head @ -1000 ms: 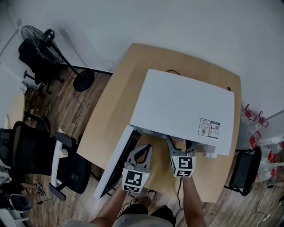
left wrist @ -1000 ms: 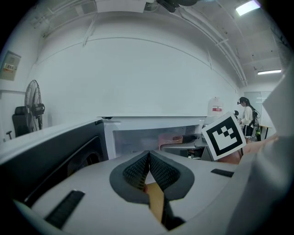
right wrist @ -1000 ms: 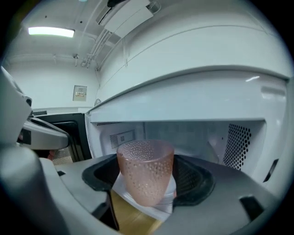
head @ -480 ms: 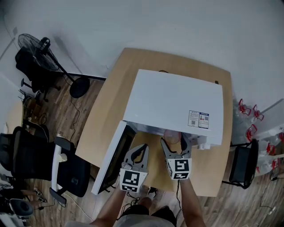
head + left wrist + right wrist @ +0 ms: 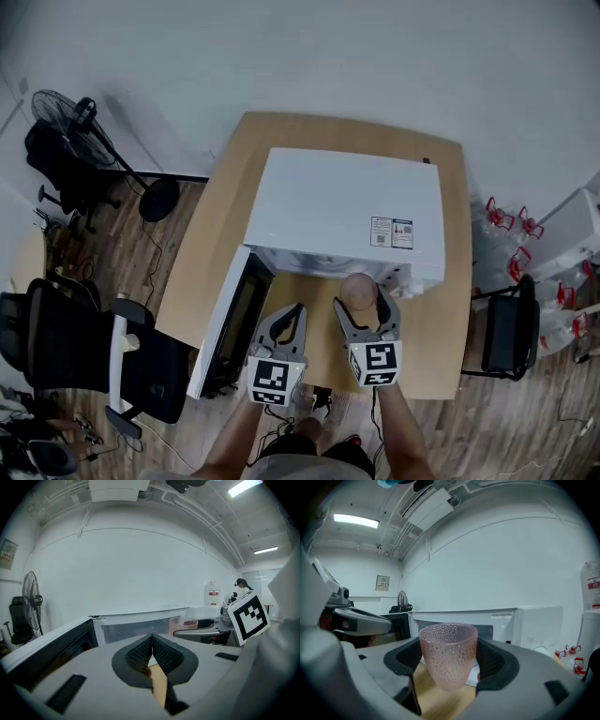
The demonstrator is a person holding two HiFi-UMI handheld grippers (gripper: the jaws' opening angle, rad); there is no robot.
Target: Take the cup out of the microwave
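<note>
Two tongs are held out side by side ahead of the person, over the near part of the wooden surface point(image 5: 433, 349). The left tongs point(image 5: 152, 644) have their jaws pressed together with nothing caught between them, and they point toward the open front of the microwave point(image 5: 347, 211). Just to their right, the right tongs point(image 5: 366, 314) have their jaws spread wide and clamped on the sides of a pink, dimpled cup point(image 5: 448, 653). The cup stands upright between the dark pads, mouth up. It is outside the oven, at the tip of the right tongs and just short of the microwave's front edge, with bare wood showing beneath it. Beyond both tongs sits the white microwave, its cavity open and facing them. Its dark-windowed door point(image 5: 228, 323) is swung out to the left of the left tongs. Farther off to the left of the tongs, a black office chair point(image 5: 66, 347) and a standing fan point(image 5: 66, 111) are on the wood floor point(image 5: 187, 234), and well off to the right stands another dark chair point(image 5: 511, 339).
</note>
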